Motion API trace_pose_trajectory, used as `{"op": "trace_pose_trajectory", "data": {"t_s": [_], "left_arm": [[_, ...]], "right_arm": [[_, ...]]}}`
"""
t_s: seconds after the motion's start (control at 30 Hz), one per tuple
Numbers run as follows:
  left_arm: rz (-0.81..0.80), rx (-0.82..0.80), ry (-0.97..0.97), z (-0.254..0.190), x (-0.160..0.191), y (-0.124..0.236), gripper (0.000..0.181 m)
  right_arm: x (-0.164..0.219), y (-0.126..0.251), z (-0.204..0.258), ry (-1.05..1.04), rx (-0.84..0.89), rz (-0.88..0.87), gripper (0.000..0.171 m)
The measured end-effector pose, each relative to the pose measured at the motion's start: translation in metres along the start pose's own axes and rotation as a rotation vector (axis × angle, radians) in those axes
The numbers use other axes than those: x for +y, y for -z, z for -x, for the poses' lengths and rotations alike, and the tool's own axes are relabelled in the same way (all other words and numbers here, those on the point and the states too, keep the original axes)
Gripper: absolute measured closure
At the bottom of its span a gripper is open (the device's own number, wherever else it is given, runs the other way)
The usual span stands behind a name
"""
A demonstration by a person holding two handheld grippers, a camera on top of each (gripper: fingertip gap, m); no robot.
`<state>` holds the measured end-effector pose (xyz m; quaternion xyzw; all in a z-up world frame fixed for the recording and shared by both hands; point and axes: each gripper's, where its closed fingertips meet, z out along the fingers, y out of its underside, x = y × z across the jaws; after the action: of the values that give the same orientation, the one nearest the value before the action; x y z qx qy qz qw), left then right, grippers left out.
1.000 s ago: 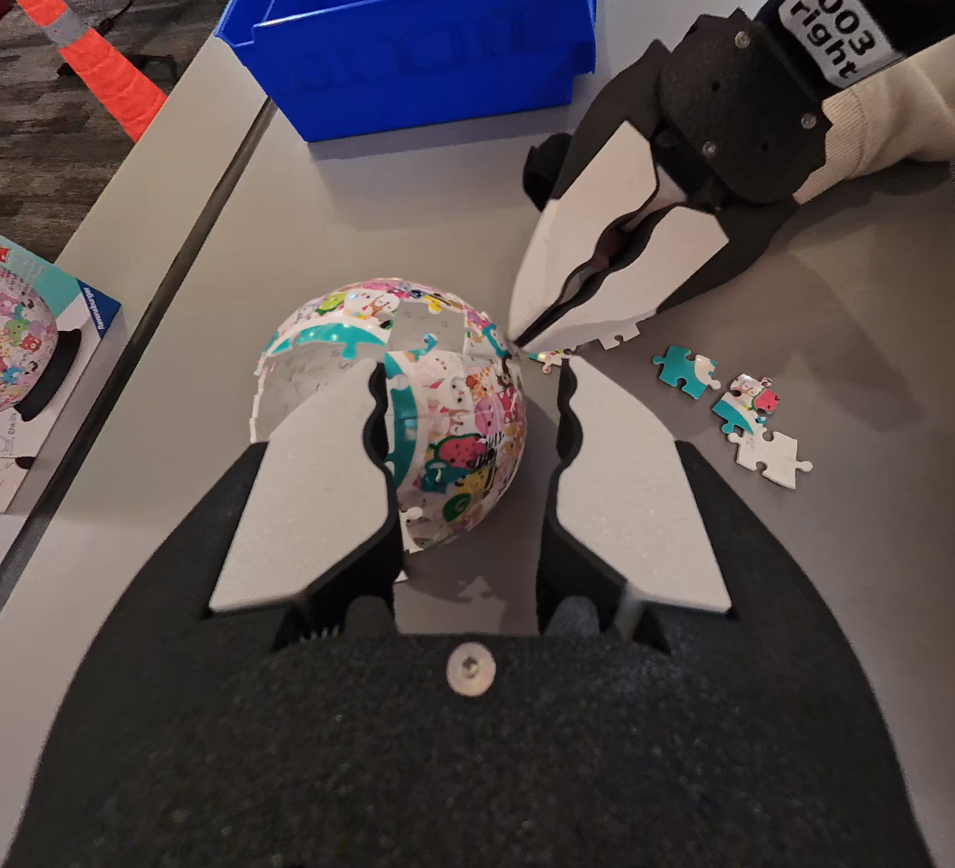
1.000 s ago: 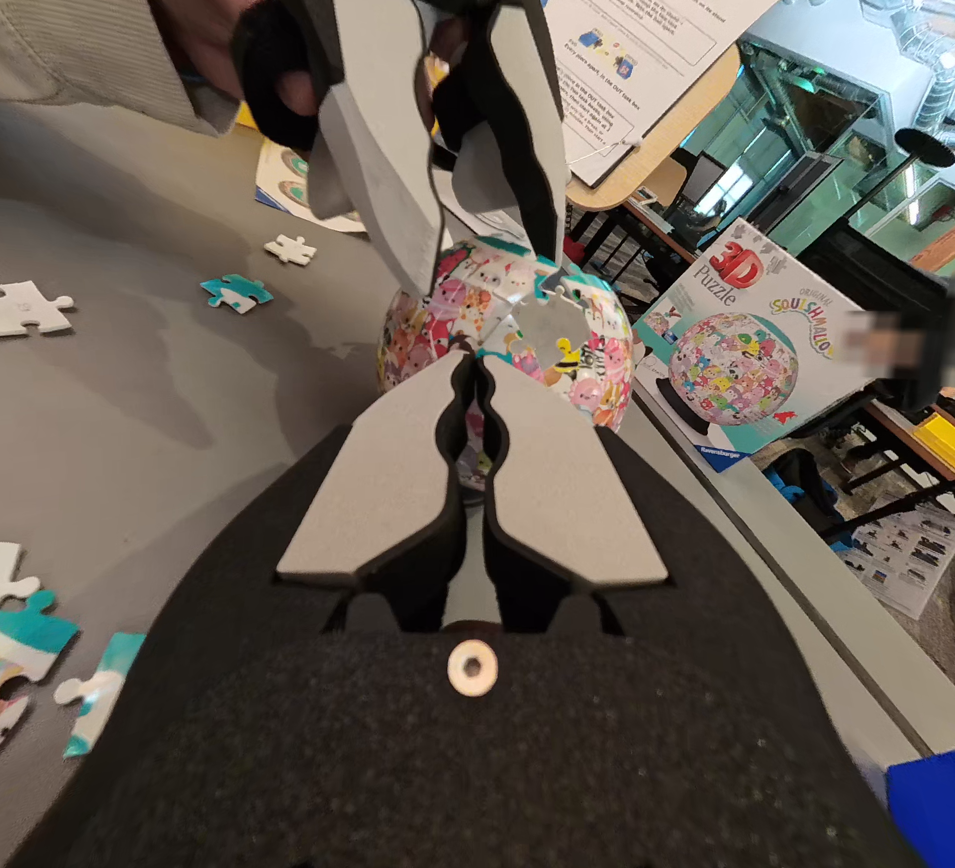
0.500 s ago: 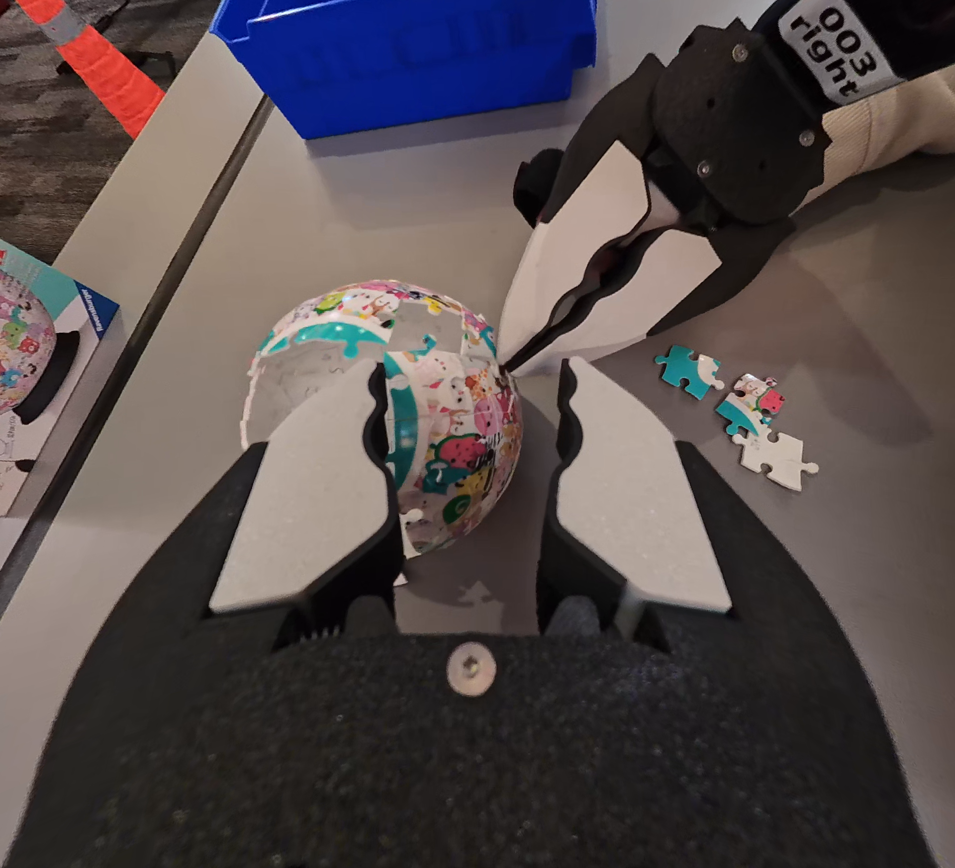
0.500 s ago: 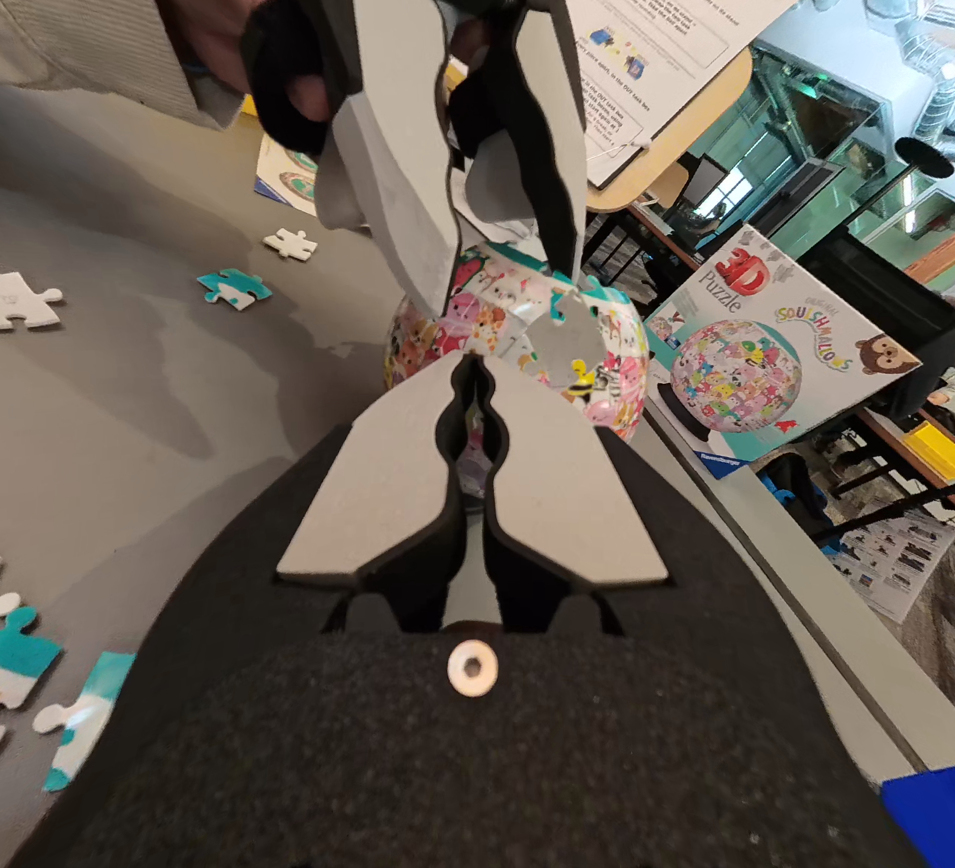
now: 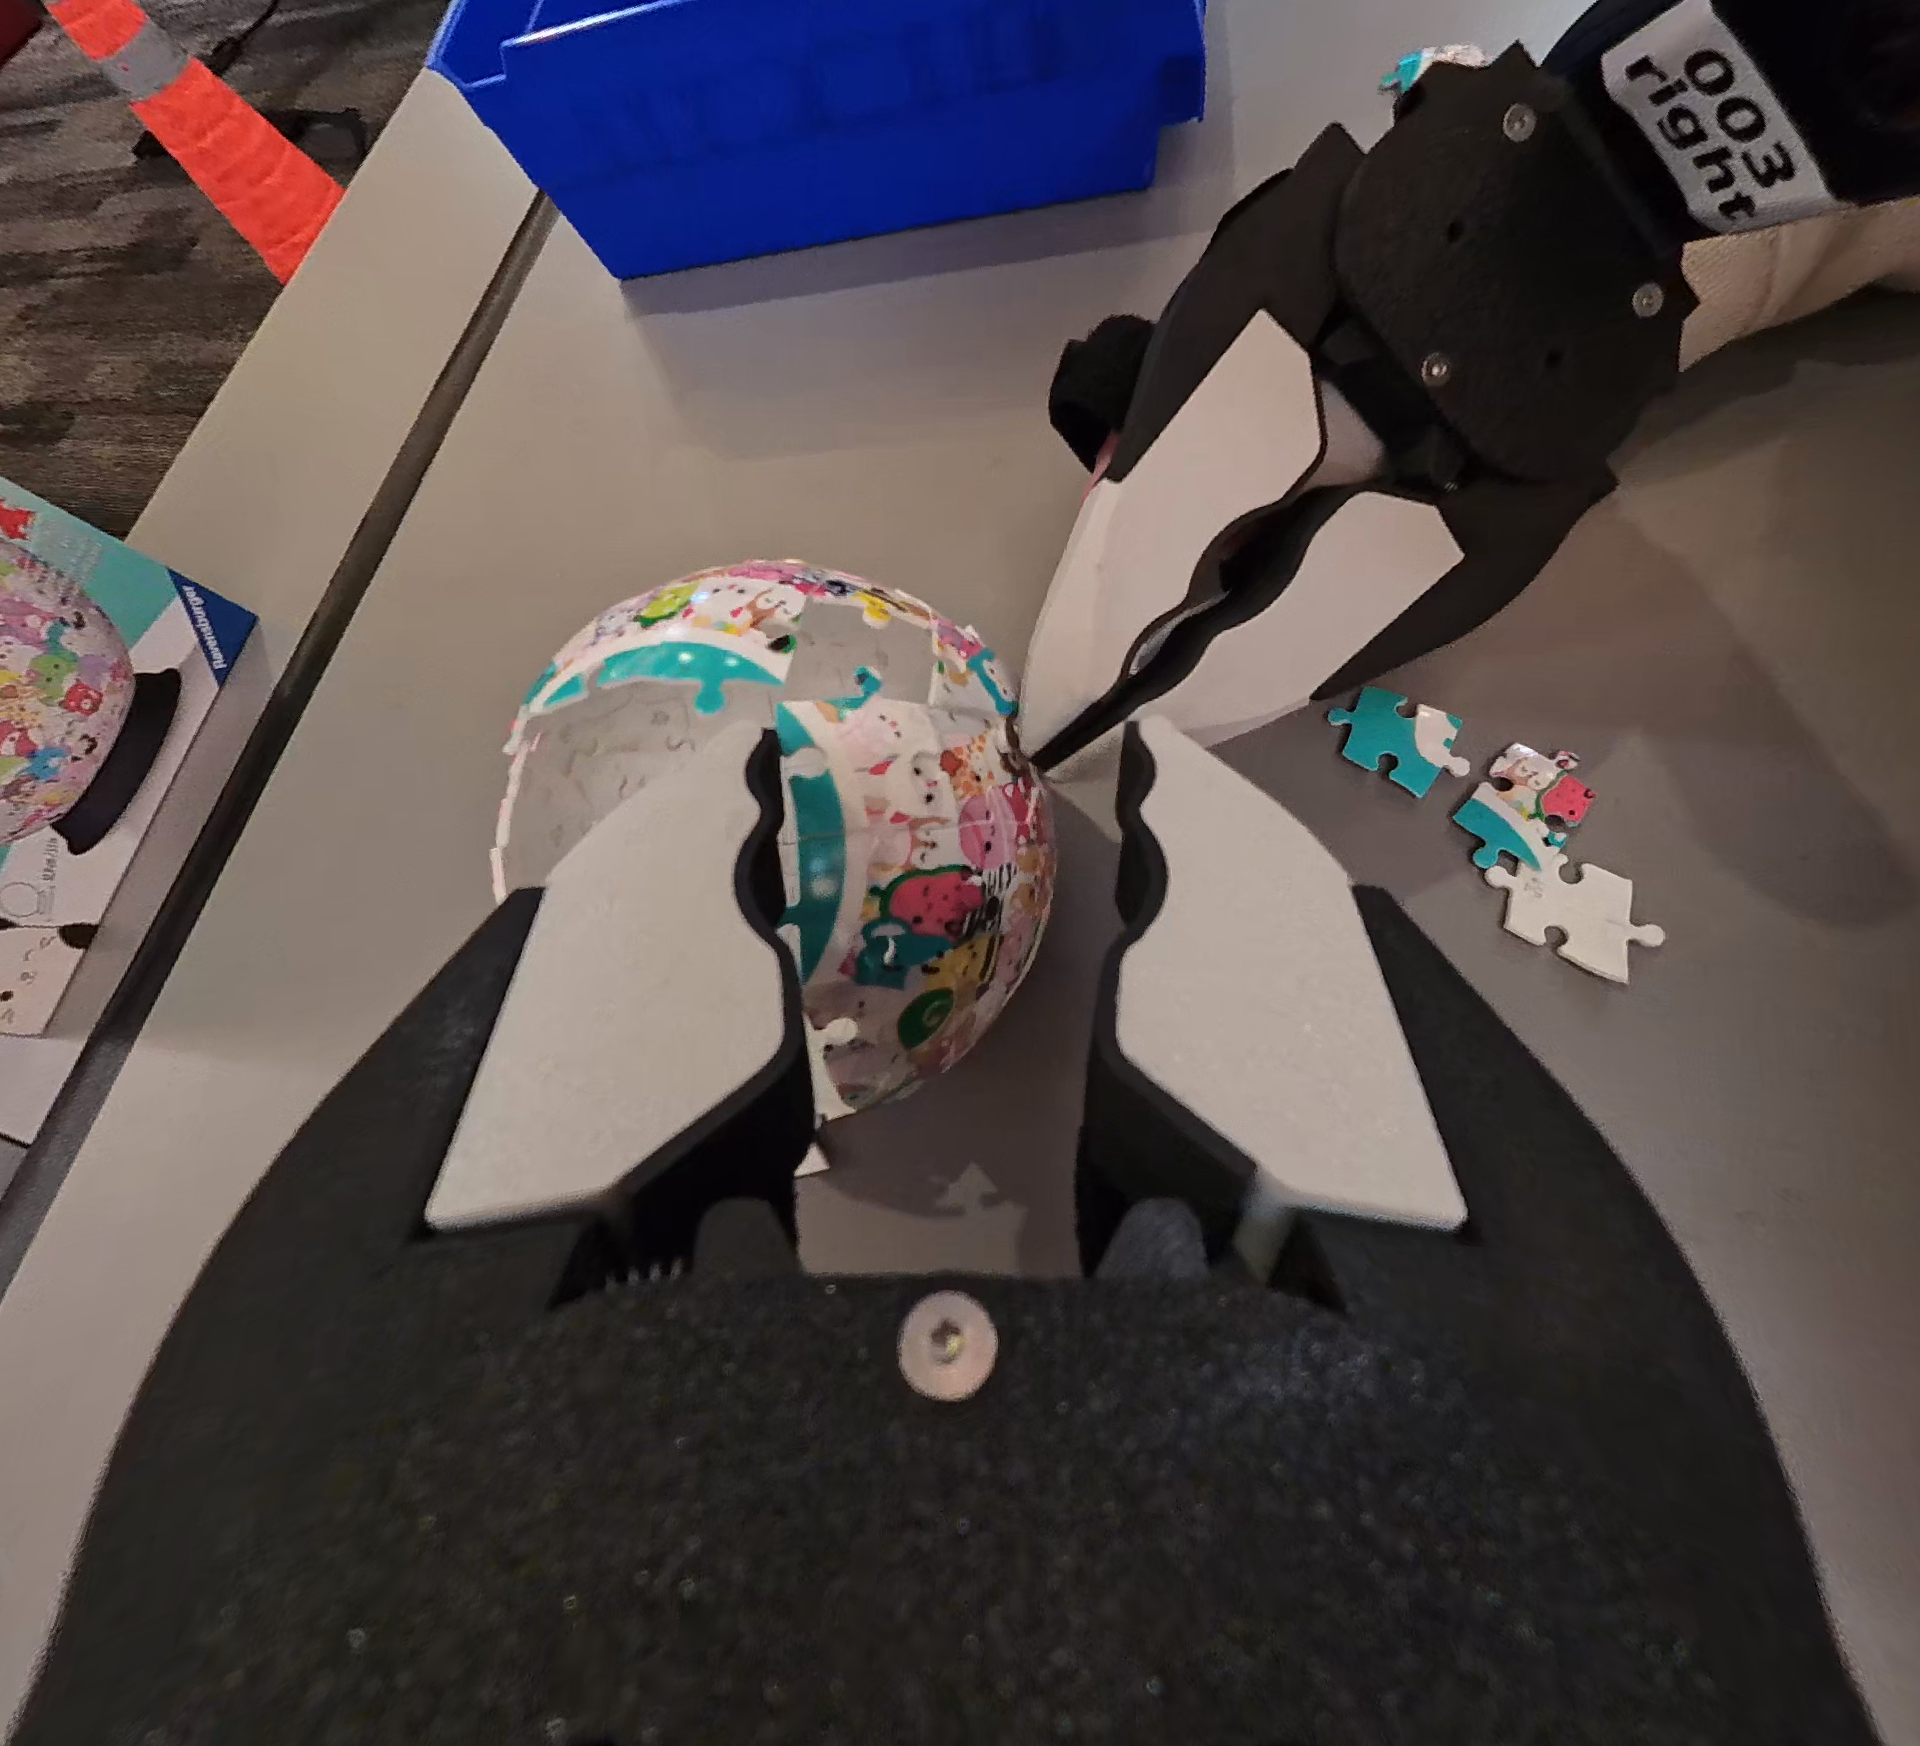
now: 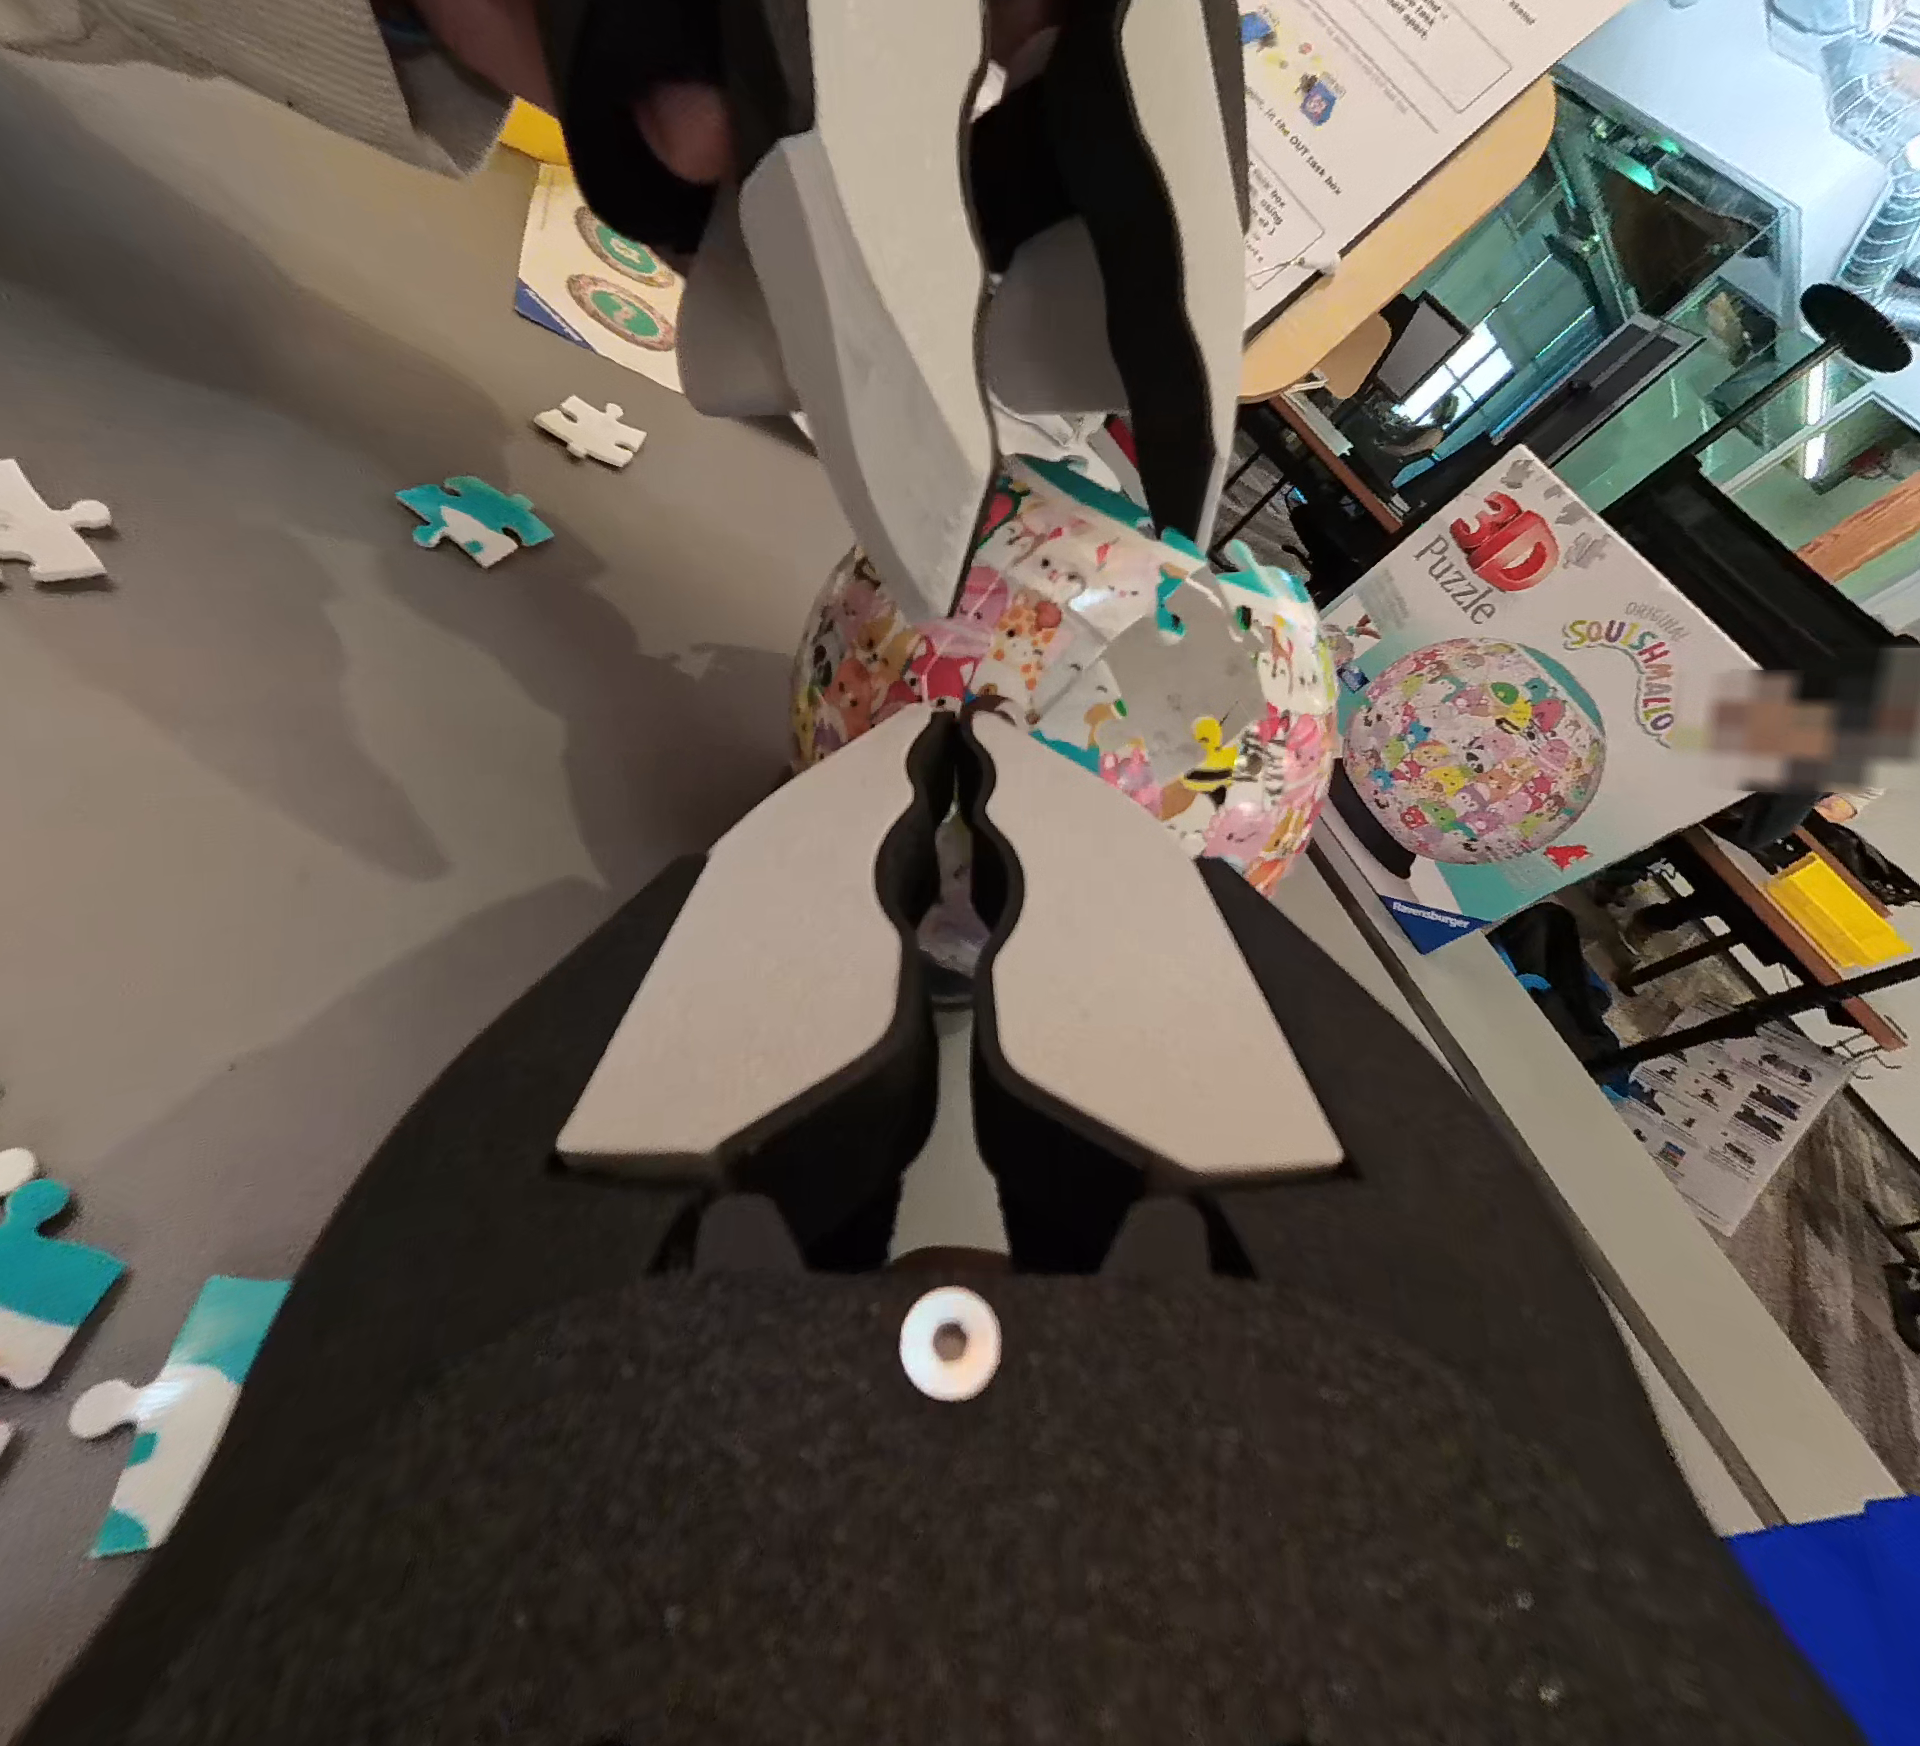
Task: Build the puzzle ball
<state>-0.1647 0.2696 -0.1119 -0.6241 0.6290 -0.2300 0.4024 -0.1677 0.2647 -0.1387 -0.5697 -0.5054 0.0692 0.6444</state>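
The colourful puzzle ball (image 5: 914,865) stands partly built on the grey table, with a gap near its top and a wide opening on its left. It also shows in the right wrist view (image 6: 1174,720). My left gripper (image 5: 945,740) is open and comes down from above, its two fingers straddling the ball's right part. It also shows in the right wrist view (image 6: 1055,553). My right gripper (image 6: 954,725) is shut on a small puzzle piece, only a dark sliver of it showing. Its tips (image 5: 1029,751) press against the ball's upper right side.
Loose pieces lie to the right of the ball (image 5: 1392,740), (image 5: 1569,917) and across the table (image 6: 473,517), (image 6: 587,429). A blue bin (image 5: 831,34) stands at the back. The puzzle box (image 6: 1507,709) lies beyond the table seam, left of the ball (image 5: 83,740). My two grippers' fingertips are within a few centimetres of each other.
My right gripper has moved in with its piece until its tips touch the ball. The left gripper has stayed open over the ball.
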Motion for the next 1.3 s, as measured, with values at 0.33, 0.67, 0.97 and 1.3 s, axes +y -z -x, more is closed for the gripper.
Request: {"op": "trace_pose_trajectory", "data": {"t_s": [0.33, 0.67, 0.97, 1.3], "left_arm": [[0.012, -0.016, -0.015, 0.001, 0.003, 0.002, 0.123], [0.005, -0.019, -0.010, 0.000, 0.002, 0.003, 0.123], [0.011, -0.030, -0.015, 0.003, 0.005, 0.004, 0.124], [-0.005, -0.015, -0.013, -0.002, 0.001, 0.005, 0.122]], "right_arm": [[-0.009, 0.017, -0.021, 0.118, -0.037, 0.042, 0.146], [-0.003, 0.001, -0.020, 0.357, -0.122, 0.144, 0.137], [-0.003, -0.001, -0.018, 0.367, -0.089, 0.112, 0.139], [-0.001, 0.001, -0.021, 0.320, -0.089, 0.106, 0.141]]}}
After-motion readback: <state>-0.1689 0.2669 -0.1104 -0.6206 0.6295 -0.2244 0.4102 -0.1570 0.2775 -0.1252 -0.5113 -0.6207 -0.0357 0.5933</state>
